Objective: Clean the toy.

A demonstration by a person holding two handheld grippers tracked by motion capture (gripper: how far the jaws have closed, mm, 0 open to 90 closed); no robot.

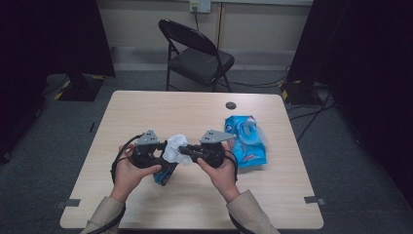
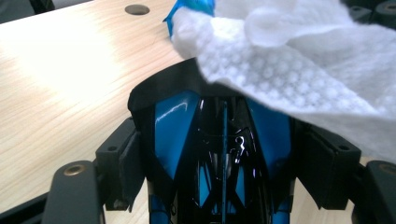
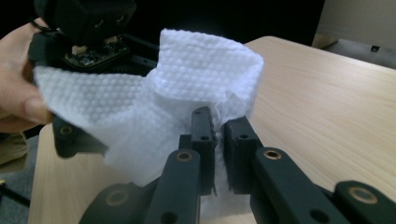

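The left tongs [image 1: 163,155] clamp a dark blue glossy plastic pack [image 2: 219,154]. The right tongs [image 3: 218,140] are pinched on the white embossed wipe [image 3: 140,112] just above that pack, over the wooden tabletop [image 1: 195,117]. Farther right of the pack lies a light blue pouch [image 1: 247,141].

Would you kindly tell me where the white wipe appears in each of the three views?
High view: white wipe at centre, between the two grippers.
Left gripper view: upper right, above the dark blue pack.
Right gripper view: centre, pinched in the right gripper.
Shared landmark: the wooden table.
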